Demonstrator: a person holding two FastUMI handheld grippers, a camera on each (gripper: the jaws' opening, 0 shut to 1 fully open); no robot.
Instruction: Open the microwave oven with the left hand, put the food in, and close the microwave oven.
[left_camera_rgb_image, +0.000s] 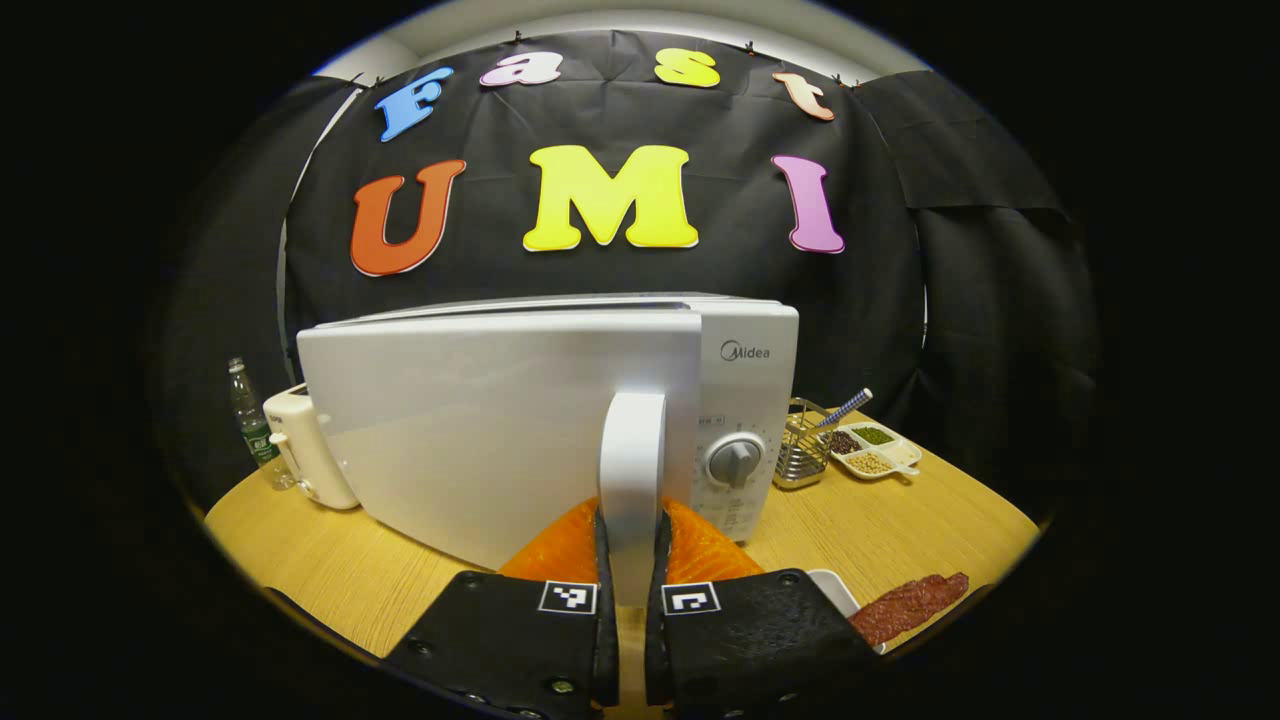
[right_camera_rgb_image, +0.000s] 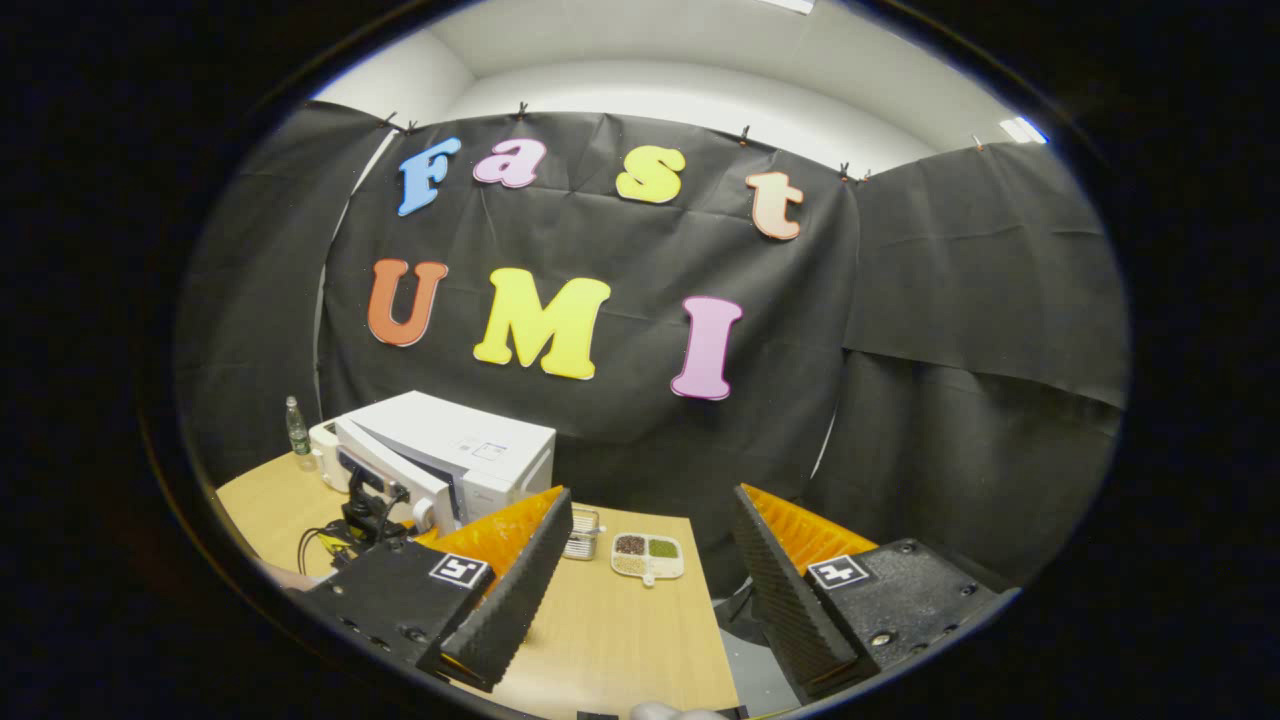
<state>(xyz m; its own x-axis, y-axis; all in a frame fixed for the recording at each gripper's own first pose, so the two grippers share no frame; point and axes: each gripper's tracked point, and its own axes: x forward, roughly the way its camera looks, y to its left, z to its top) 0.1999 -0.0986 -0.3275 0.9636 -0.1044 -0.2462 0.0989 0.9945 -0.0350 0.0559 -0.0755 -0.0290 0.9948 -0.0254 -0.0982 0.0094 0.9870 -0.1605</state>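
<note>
Left gripper view looks straight along the fingers at the microwave oven (left_camera_rgb_image: 520, 420), which stands on the wooden desk (left_camera_rgb_image: 320, 560). The left hand-held gripper (left_camera_rgb_image: 630, 560) is clamped on the vertical door handle (left_camera_rgb_image: 632, 470): one finger presses each flank of the white bar, near its lower end. The handle's long axis runs upright, directly ahead of and between the fingers, so the grip is square to it. The door (left_camera_rgb_image: 500, 440) looks swung slightly out from the body — its top edge sits apart from the casing behind — so I judge the opening step to be under way, not finished. The control dial (left_camera_rgb_image: 735, 462) lies just right of the handle.

The food, a reddish strip of meat (left_camera_rgb_image: 910, 605), rests on a white plate (left_camera_rgb_image: 840, 595) on the desk at the lower right of this view, near the gripper and in front of the oven. Further back stand a wire basket (left_camera_rgb_image: 800, 455) and a divided dish of beans (left_camera_rgb_image: 875, 450); a white toaster (left_camera_rgb_image: 305, 450) and a plastic bottle (left_camera_rgb_image: 250, 425) stand to the oven's left.

Right gripper view has the right hand-held gripper (right_camera_rgb_image: 650, 570) with fingers spread wide and nothing between them, held well back from the oven (right_camera_rgb_image: 450, 455). The pull turns on the door's hinge — apparently at the door's left edge, so the handle should arc outward toward the holder.
</note>
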